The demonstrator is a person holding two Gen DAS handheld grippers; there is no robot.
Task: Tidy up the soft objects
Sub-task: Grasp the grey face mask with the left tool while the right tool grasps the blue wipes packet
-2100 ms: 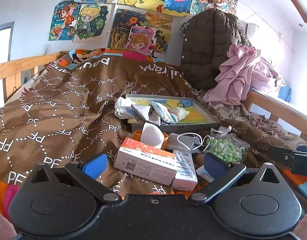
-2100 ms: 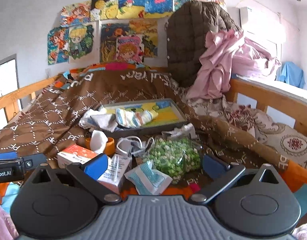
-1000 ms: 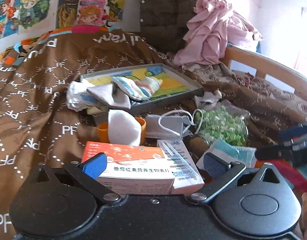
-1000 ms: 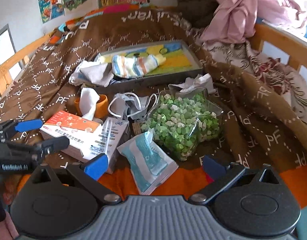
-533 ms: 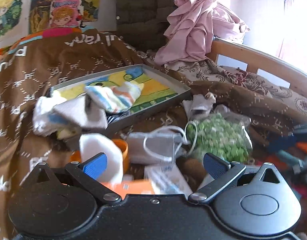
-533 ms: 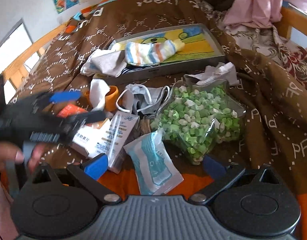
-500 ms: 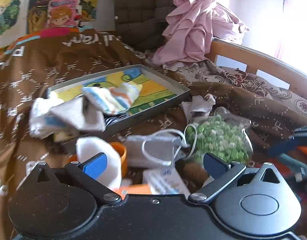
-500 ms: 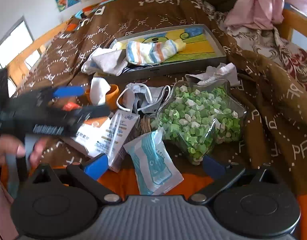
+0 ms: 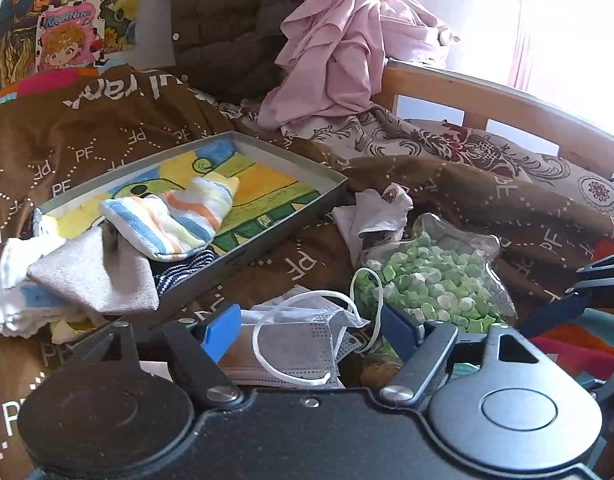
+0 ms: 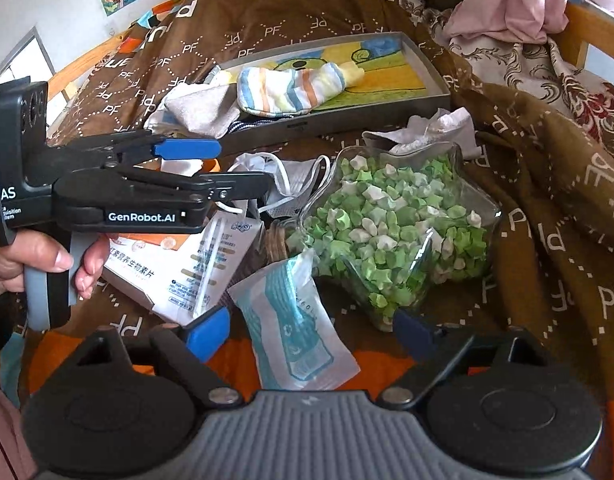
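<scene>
Socks [image 9: 167,224] already lie in the tray [image 9: 331,178]; beside it the face mask [image 9: 295,344] waits between the left hand-held gripper [image 9: 311,330], spread apart.

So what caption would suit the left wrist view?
Open left tongs hover over a grey face mask beside a clear star-shaped jar of green paper stars.

striped sock [image 9: 175,220] in tray [image 9: 283,232]

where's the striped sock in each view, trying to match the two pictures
Left wrist view: the striped sock lies left of centre, at the near-left end of the grey tray.
Right wrist view: the striped sock sits upper middle, inside the same tray.
Shared landmark: the jar of green paper stars, nearer the camera than the tray.
</scene>
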